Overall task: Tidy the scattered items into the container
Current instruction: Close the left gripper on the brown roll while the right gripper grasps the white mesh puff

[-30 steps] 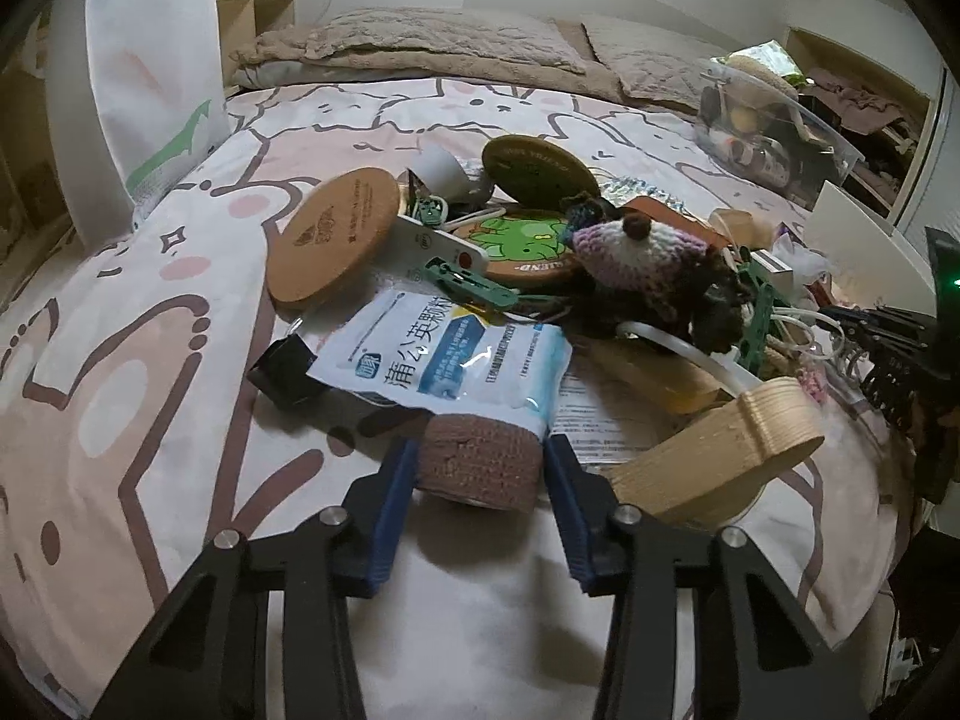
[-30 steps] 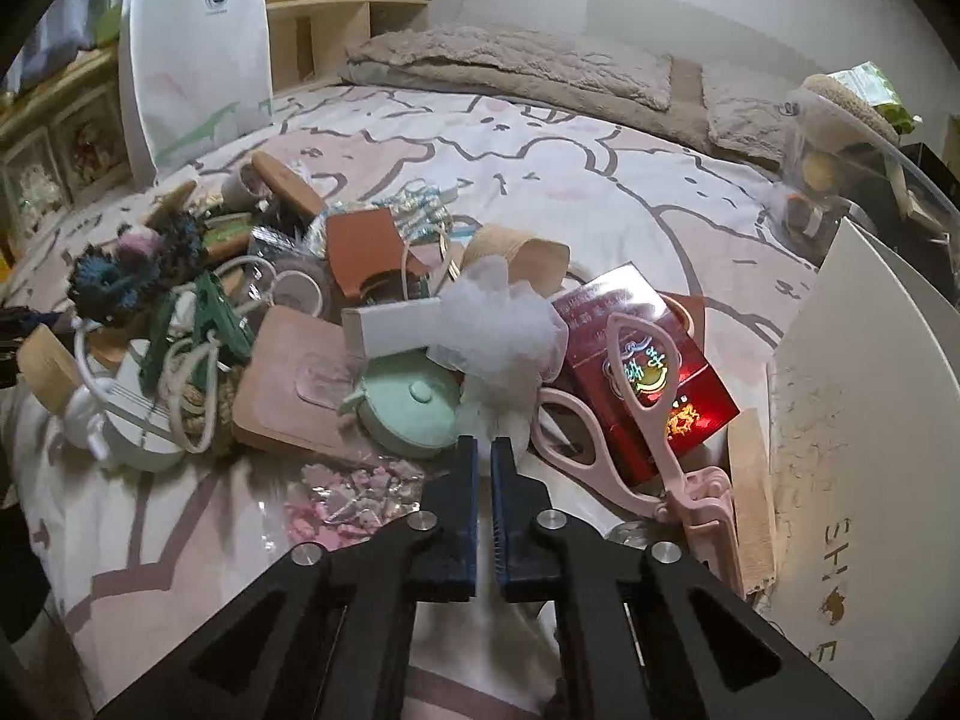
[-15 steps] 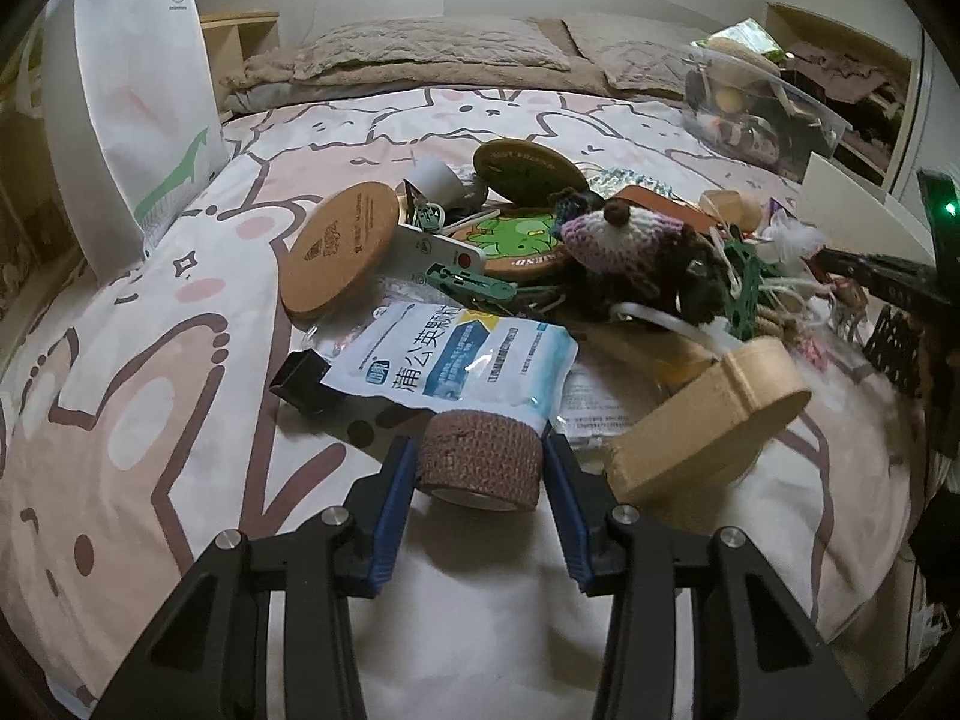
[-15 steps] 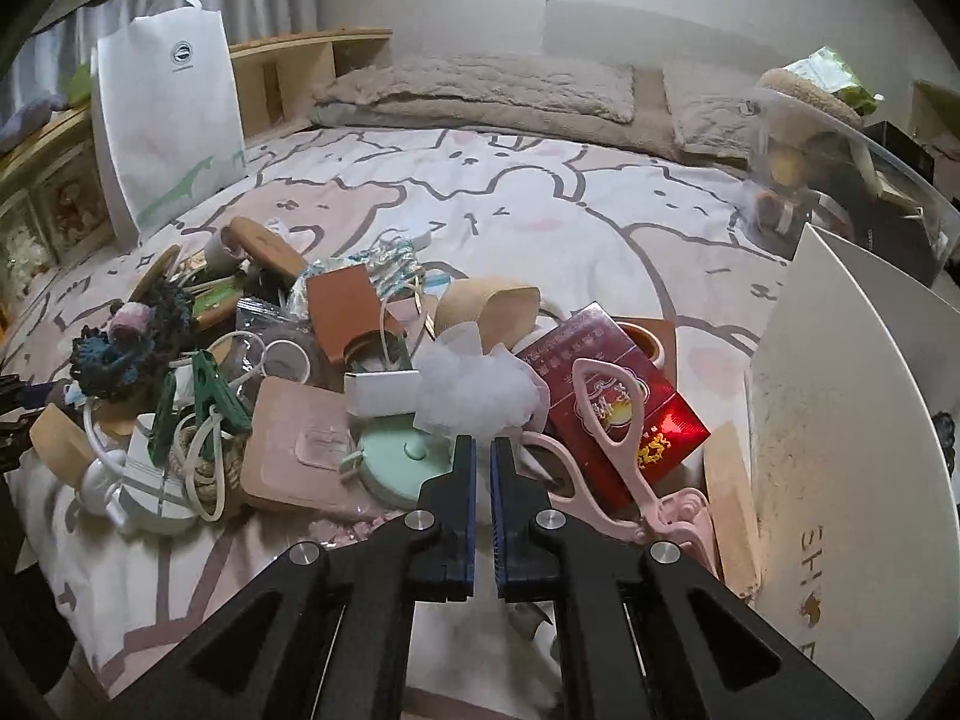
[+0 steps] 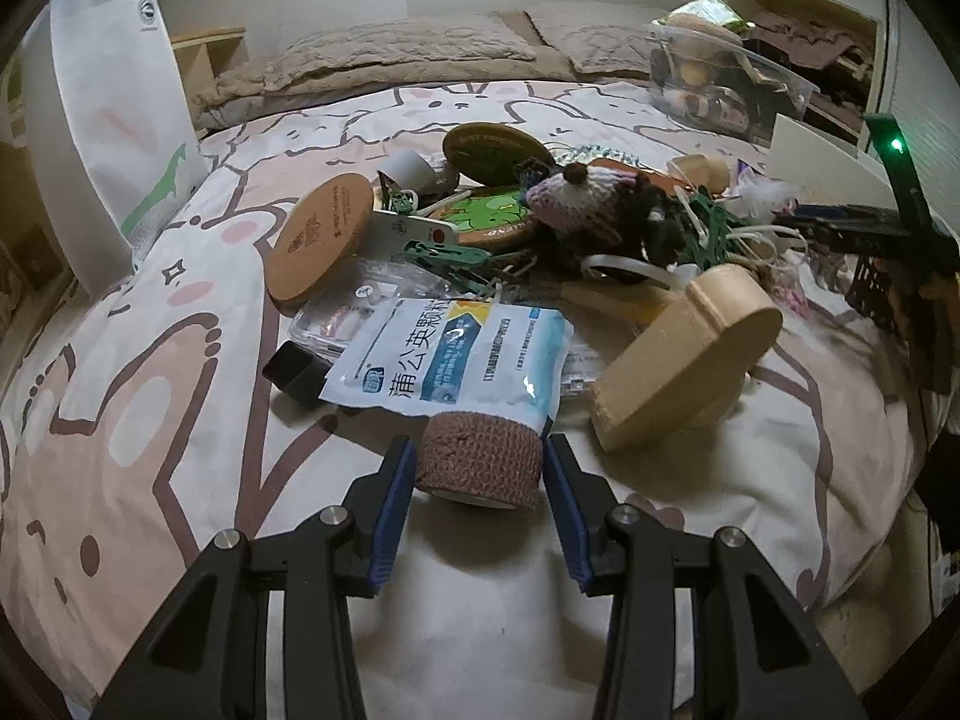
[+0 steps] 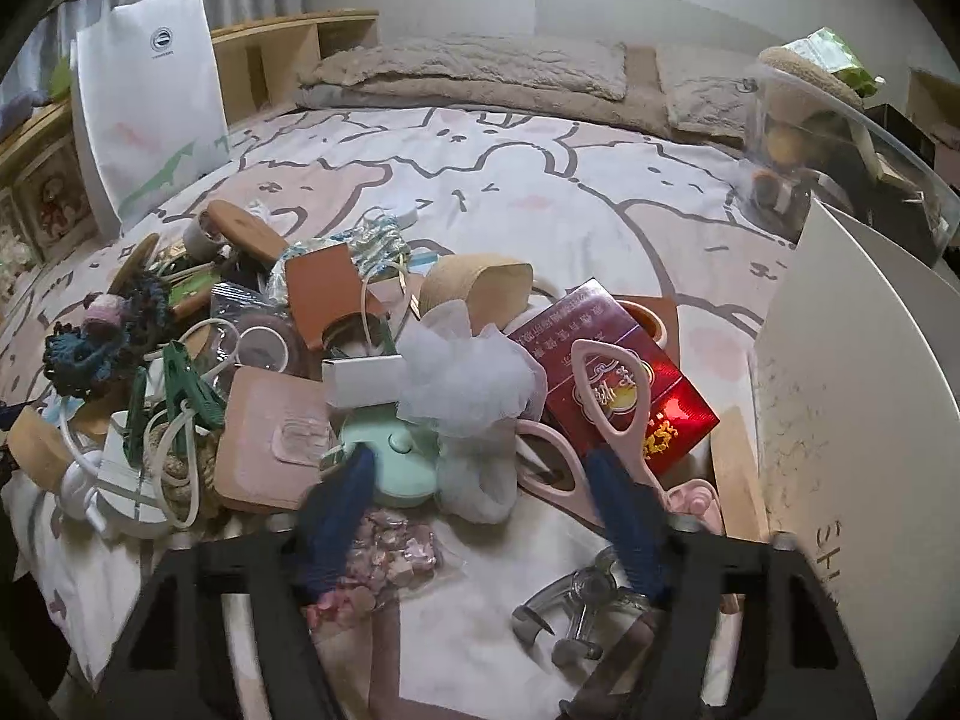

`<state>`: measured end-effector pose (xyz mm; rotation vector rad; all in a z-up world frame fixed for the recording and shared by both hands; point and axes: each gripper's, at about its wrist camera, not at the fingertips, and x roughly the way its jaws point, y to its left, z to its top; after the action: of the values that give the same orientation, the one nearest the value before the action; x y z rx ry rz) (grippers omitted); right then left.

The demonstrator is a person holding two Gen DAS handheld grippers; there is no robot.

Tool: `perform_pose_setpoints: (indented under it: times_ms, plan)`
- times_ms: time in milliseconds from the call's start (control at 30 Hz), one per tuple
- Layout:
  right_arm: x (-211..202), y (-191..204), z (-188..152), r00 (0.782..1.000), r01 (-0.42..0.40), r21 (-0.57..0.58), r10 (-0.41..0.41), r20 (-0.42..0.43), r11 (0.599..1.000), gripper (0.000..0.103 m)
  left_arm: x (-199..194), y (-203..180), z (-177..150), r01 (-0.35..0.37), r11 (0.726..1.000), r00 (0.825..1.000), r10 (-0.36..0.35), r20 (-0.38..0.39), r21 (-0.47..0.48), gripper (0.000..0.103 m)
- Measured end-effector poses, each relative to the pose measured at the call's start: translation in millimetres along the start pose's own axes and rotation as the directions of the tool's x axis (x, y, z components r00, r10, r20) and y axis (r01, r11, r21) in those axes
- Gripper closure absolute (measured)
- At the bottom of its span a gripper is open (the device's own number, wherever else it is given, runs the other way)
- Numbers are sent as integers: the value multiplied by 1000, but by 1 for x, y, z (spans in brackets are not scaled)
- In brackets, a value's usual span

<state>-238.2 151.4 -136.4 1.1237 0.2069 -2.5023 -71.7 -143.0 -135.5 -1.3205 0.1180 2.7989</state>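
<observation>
Two grippers busy: your left gripper [image 5: 478, 483] squeezes brown stretchy bandage roll [image 5: 480, 461] for carrying; right gripper [image 6: 480, 516] opening, empty, over white mesh puff [image 6: 468, 384].

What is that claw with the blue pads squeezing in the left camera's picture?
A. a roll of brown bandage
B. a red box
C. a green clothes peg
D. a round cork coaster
A. The left gripper has its blue pads pressed on either side of the brown bandage roll, just in front of the blue-and-white sachet; the cork coaster lies farther back in the pile, untouched.
</observation>
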Motion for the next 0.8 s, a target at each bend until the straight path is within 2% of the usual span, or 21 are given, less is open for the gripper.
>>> perform_pose_setpoints:
  times_ms: [100,233,300,367,400,433,467,500,567,633,800]
  plan:
    - [6,-2,1,1000,-3,15,3,-15,1000,42,-1,0,-1,6,1000,1000,-6,2,6,59]
    - [14,0,2,1000,-17,14,17,-26,1000,42,3,-2,-3,20,1000,1000,-20,-12,11,42]
    - [16,2,4,1000,-14,2,14,-23,1000,43,7,-6,-4,13,999,1000,-12,-22,34,42]
    - [20,2,6,999,-13,-10,13,-33,1000,55,10,-11,-6,3,998,1000,-1,-28,57,42]
    - [21,2,6,999,-12,-14,12,-36,1000,56,11,-11,-6,3,998,1000,-2,-30,58,42]
    - [22,2,6,999,-5,-21,4,-39,1000,64,11,-12,-5,0,998,999,1,-33,55,42]
    - [24,3,6,999,5,-28,-7,-46,1000,73,12,-12,-5,-5,999,999,7,-36,51,42]
    - [25,3,6,998,8,-32,-10,-54,999,73,12,-11,-4,-6,999,999,8,-35,46,42]
    - [24,3,5,999,5,-37,-7,-50,999,73,10,-10,-4,-8,999,1000,9,-29,40,52]
    - [19,5,5,999,7,-58,-9,-41,998,73,6,-7,-3,-12,999,1000,12,-23,30,57]
    - [-3,4,11,1000,-5,-58,6,12,998,73,1,-1,-2,-4,1000,1000,4,-21,-5,60]
